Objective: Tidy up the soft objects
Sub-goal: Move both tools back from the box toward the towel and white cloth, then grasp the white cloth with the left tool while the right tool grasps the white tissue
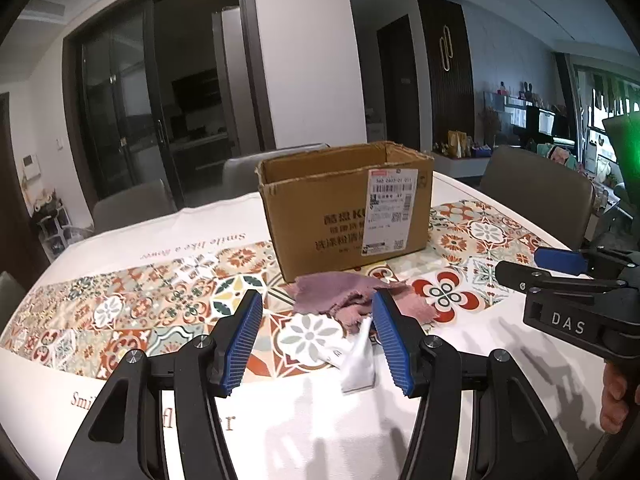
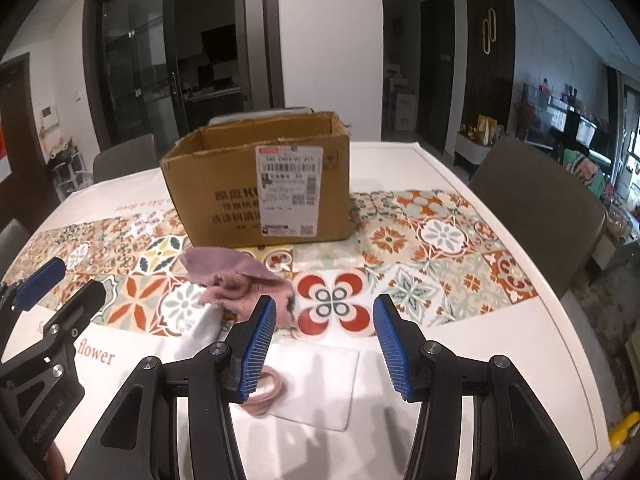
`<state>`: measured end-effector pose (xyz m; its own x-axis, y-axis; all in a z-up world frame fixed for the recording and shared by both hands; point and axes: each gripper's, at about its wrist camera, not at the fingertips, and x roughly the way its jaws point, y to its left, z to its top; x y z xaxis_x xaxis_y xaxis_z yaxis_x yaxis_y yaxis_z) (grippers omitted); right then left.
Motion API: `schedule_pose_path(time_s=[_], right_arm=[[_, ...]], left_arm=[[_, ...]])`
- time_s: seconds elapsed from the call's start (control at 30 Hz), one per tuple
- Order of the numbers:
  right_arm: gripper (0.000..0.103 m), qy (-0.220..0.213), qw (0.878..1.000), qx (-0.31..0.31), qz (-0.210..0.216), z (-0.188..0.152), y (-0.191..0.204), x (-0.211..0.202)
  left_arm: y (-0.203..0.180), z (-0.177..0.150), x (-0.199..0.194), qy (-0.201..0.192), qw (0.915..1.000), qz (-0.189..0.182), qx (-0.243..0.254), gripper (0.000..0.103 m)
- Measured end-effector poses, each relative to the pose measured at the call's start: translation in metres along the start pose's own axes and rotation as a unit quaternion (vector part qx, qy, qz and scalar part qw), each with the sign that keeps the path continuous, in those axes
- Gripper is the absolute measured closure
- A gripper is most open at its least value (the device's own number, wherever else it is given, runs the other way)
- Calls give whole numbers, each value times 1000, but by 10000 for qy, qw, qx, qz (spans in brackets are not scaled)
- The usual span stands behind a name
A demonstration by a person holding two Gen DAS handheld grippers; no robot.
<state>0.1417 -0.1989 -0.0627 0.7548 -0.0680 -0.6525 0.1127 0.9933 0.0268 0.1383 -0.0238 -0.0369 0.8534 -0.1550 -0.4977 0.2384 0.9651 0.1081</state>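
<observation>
A home dining room: patterned tablecloth (image 2: 440,240), chairs (image 2: 532,208), sliding doors (image 1: 160,112).

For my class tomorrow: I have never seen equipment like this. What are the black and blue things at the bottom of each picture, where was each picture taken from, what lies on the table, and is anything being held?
There is no robot here. A person holds a hand tool in each hand, each ending in a two-fingered claw with blue pads, and a camera on each tool looks forward along its fingers. One picture comes from the left claw, the other from the right claw; each picture also catches the other tool at its edge.

On the patterned tablecloth stands an open cardboard box. In front of it lies a crumpled pink cloth with a white piece beside it. Nearer the right claw are a clear plastic sheet and a pink loop, perhaps a hair band.

Both claws are open and hold nothing.
</observation>
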Motion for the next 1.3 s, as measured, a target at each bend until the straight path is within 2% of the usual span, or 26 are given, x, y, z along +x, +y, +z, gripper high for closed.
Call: schedule_pose_path(time_s=[0.57, 0.9, 1.3], right_arm=[[51, 755, 9969, 40, 209, -22, -2, 45], [51, 1194, 9915, 156, 499, -27, -2, 72], [51, 1563, 9863, 175, 506, -32, 2, 95]], left_arm=[[-4, -21, 38, 598, 9981, 40, 158, 47], [-12, -26, 56, 785, 9965, -135, 268, 47], [-12, -37, 89, 1211, 9920, -326, 106, 47]])
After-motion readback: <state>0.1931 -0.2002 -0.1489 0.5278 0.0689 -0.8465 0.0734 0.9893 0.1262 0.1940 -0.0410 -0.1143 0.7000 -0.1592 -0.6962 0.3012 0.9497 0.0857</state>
